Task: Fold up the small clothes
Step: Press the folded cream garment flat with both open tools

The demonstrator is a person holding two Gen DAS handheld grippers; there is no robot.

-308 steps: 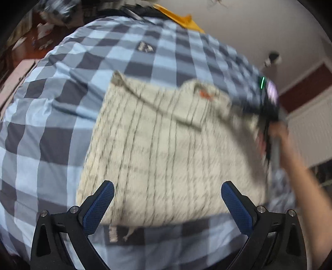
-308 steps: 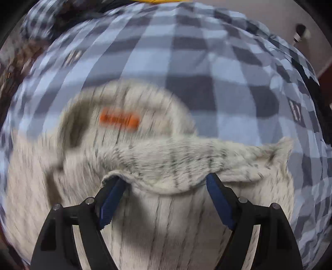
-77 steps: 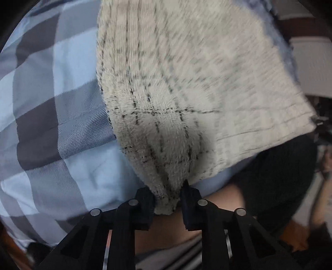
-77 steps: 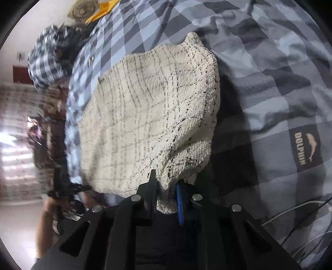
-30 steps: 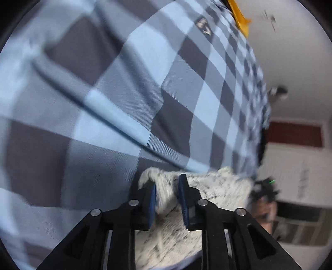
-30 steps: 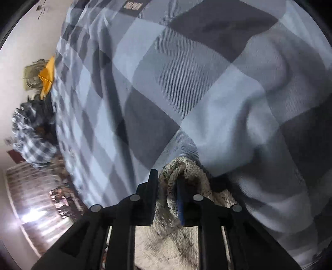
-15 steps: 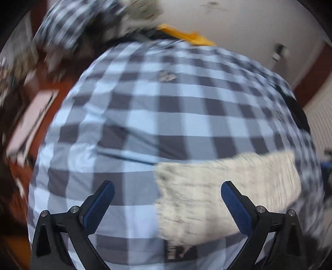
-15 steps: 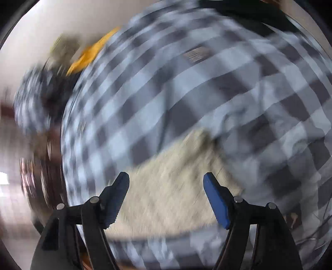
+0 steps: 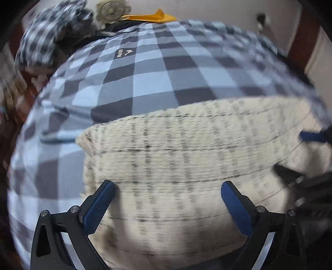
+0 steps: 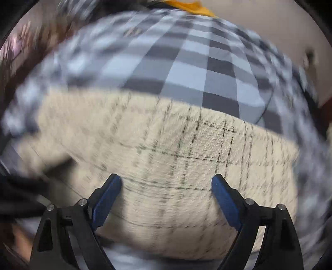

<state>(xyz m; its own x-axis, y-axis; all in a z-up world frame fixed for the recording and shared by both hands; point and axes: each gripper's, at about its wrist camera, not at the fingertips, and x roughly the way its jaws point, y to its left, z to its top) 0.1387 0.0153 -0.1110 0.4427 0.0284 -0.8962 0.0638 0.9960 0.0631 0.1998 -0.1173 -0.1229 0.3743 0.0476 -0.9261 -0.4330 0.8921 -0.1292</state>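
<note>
**Both grippers let go above the folded knit**

We start at our own fingers. The left gripper (image 9: pixel 167 204) stands with its blue pads spread as wide as they go, nothing pinched between them, and the right gripper (image 10: pixel 166 196) is likewise parted, its jaws having just been opening, with only cloth lying below the gap and no pad pressing on it. In the left wrist view a blurred blue finger of the right gripper shows at the far right edge, just above the cloth.

Beneath both pairs of pads lies the cream knit garment (image 9: pixel 182 157), crossed with thin dark lines, spread as a broad band on the checked bedcover (image 9: pixel 153 83). It sits toward our near side of the bed, with its left corner peaked up a little. Both views are smeared, so we cannot say for sure how many layers lie stacked, though the thick rounded front edge suggests a fold is already in.

To do this step well, we judge that we should lift clear straight off the cloth so no pad drags a layer askew, then check that the edges line up before taking the two ends for the next fold. Grip low on the corners, both layers together, and carry them across evenly.

As for containers, we see no basket, box or drawer here. At the head of the bed there is only a checked bundle (image 9: pixel 51 39) and something orange (image 9: pixel 153 17).
</note>
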